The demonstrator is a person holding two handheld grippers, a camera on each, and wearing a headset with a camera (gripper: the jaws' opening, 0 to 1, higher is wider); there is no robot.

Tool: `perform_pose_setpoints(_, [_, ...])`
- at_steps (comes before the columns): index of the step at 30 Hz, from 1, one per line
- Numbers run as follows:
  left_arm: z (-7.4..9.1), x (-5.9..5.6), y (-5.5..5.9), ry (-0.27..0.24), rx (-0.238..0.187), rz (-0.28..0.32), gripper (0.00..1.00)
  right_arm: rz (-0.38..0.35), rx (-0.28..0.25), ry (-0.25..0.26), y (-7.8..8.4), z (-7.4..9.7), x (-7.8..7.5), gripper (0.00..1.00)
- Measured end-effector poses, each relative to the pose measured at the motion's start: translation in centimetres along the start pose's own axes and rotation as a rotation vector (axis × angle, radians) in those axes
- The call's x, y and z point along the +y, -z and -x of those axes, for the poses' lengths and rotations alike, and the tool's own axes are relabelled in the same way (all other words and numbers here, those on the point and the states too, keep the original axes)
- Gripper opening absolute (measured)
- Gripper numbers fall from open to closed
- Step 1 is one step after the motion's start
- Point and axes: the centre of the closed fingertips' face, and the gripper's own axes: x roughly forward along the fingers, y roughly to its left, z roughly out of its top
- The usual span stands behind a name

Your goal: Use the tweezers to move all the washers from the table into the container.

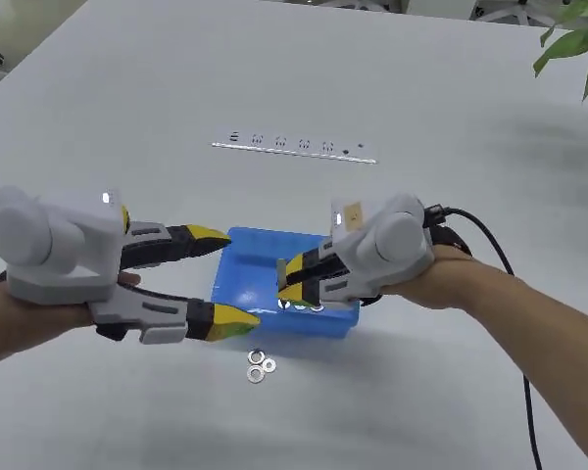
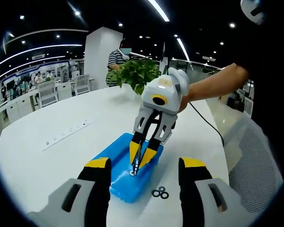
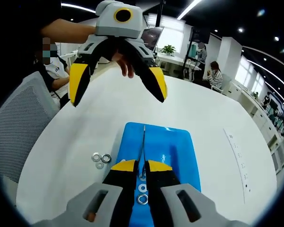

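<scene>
In the head view the left claw (image 1: pixel 225 279) is spread wide and holds nothing, its jaws reaching toward the near left side of the blue container (image 1: pixel 250 259), while the right claw (image 1: pixel 292 278) hangs over the container with its jaws pressed together. Three washers (image 1: pixel 261 366) lie in a tight cluster on the tabletop (image 1: pixel 421 392), just outside the container's near edge. The left gripper view looks between its own parted jaws at the right claw (image 2: pixel 143 155). That claw grips the tweezers (image 2: pixel 135 164), whose tips point down into the container (image 2: pixel 125 187), and the washers (image 2: pixel 160 192) sit just beside its wall. In the right gripper view the right claw (image 3: pixel 142 166) is clamped on the tweezers (image 3: pixel 143 142). Their long axis runs along the container (image 3: pixel 170 151), where a few washers already lie. The loose washers (image 3: pixel 100 159) are off to the left of the tips, so the tool-holding right claw probably has to swing that way and come down.
</scene>
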Motion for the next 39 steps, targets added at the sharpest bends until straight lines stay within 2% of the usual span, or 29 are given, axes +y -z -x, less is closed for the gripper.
perform_pose_setpoints(3, [-0.6, 0.3, -0.3, 0.011, 0.014, -0.041, 0.51, 0.000, 0.000, -0.001, 0.0, 0.0, 0.0, 0.08])
perform_pose_setpoints(9, [-2.0, 0.2, -0.5, 0.069, 0.059, -0.100, 0.27, 0.006, 0.002, -0.001, 0.0, 0.1, 0.1, 0.09])
perform_pose_setpoints(14, [-3.1, 0.4, -0.4, 0.088, 0.078, -0.115, 0.23, 0.013, 0.002, -0.004, -0.1, 0.1, 0.1, 0.09])
perform_pose_setpoints(18, [-3.7, 0.1, -0.3, 0.113, 0.084, -0.132, 0.15, 0.018, 0.002, -0.005, 0.0, 0.2, 0.1, 0.09])
perform_pose_setpoints(22, [-4.2, -0.1, -0.3, 0.128, 0.086, -0.142, 0.11, 0.017, 0.001, -0.006, -0.1, 0.2, 0.2, 0.09])
perform_pose_setpoints(25, [-4.4, 0.2, -0.3, 0.120, 0.087, -0.155, 0.07, 0.019, 0.001, -0.007, 0.0, 0.3, 0.2, 0.09])
perform_pose_setpoints(34, [-4.9, -0.1, -0.7, 0.124, 0.087, -0.202, 0.06, 0.026, 0.009, 0.001, 0.1, 0.6, 0.1, 0.09])
perform_pose_setpoints(39, [-4.8, -0.1, -0.8, 0.123, 0.094, -0.197, 0.06, 0.034, 0.010, 0.004, 0.1, 0.7, 0.1, 0.10])
